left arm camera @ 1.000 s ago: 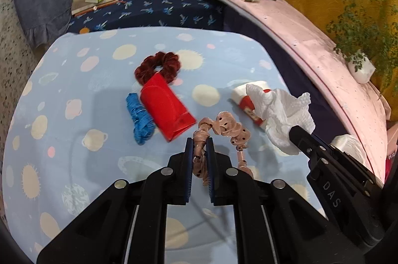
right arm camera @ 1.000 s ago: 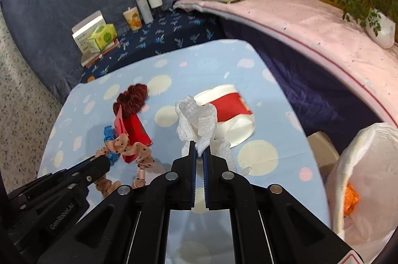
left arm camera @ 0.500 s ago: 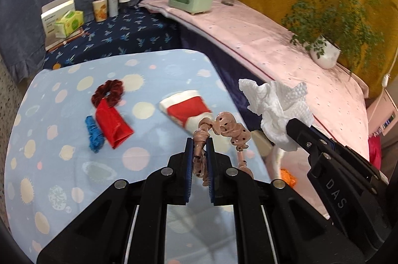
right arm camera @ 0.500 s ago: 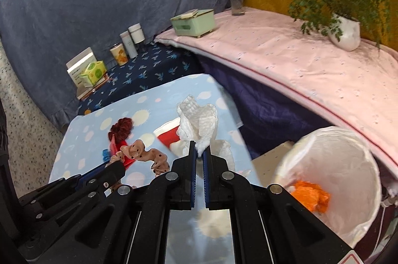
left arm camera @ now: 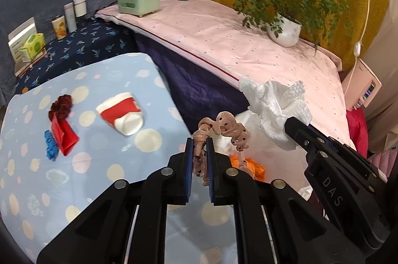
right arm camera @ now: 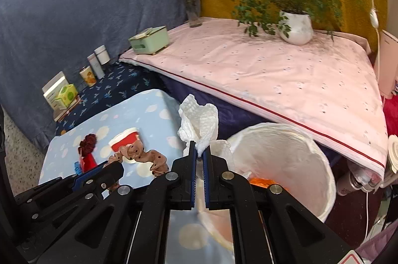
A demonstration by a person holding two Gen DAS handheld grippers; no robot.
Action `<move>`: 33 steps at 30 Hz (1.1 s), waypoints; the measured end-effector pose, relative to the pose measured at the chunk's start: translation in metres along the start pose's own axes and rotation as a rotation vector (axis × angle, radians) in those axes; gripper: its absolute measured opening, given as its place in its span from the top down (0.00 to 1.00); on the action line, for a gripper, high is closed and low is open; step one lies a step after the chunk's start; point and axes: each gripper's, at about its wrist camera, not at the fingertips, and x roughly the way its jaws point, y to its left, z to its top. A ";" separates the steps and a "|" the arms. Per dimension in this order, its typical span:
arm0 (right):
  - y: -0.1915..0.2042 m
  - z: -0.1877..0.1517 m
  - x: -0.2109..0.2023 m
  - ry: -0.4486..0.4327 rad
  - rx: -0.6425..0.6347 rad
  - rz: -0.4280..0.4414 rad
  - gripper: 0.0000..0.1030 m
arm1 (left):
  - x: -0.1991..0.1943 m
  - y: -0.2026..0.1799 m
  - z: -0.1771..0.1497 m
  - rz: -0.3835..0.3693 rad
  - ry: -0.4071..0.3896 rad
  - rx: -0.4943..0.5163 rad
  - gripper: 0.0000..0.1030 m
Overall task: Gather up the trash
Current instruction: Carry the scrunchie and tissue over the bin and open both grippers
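My left gripper (left arm camera: 199, 144) is shut on a crumpled brown spotted wrapper (left arm camera: 225, 129) and holds it in the air past the table's right edge, over orange trash (left arm camera: 248, 163) in the bin. My right gripper (right arm camera: 199, 148) is shut on a white paper towel (right arm camera: 199, 121) and holds it above the near rim of the white-lined trash bin (right arm camera: 286, 159). The towel also shows in the left wrist view (left arm camera: 276, 102). A red-and-white paper cup (left arm camera: 120, 112) lies on its side on the light blue table (left arm camera: 99, 179).
A dark red scrunchie (left arm camera: 61, 106), a red pouch (left arm camera: 63, 134) and a blue cord bundle (left arm camera: 51, 145) lie on the table's left part. A pink-covered bench (right arm camera: 273, 70) with a potted plant (right arm camera: 296, 26) runs behind the bin. Boxes and jars (left arm camera: 62, 20) stand far back.
Both grippers have swung right, off the table toward the bin, each still holding its piece of trash. The bin's opening now sits closer under the right gripper.
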 end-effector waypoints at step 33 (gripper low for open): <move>-0.075 -0.017 0.006 0.031 0.086 -0.115 0.95 | 0.034 -0.063 -0.005 -0.060 0.035 0.084 0.59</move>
